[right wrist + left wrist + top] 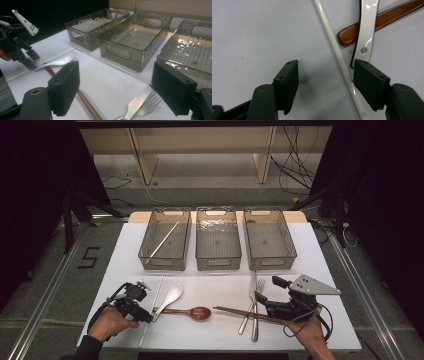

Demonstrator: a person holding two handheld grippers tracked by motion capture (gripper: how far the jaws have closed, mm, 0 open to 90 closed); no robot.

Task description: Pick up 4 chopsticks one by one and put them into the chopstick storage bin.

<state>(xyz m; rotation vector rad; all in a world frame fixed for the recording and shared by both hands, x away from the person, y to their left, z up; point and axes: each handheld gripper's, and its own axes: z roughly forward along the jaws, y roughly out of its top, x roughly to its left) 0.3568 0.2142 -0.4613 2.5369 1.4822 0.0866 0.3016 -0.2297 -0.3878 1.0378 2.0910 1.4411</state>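
My left gripper (146,314) (325,75) hangs low over the front left of the white table, jaws apart. A white chopstick (159,292) (332,42) runs between them, close to the right-hand pad, with neither pad pressing on it. Just beyond lie a white spoon (172,295) (367,27) and a wooden spoon (192,312) (387,17), their handles crossing. My right gripper (270,290) (115,90) stands open at the front right, above two forks (255,315) (142,102) and a pair of brown chopsticks (240,312) (86,102), with nothing between its jaws.
Three clear grey bins stand in a row across the back of the table. The left bin (150,262) holds one white chopstick (167,237). The middle bin (218,264) and the right bin (272,265) hold nothing. Dark floor, cables and stands surround the table.
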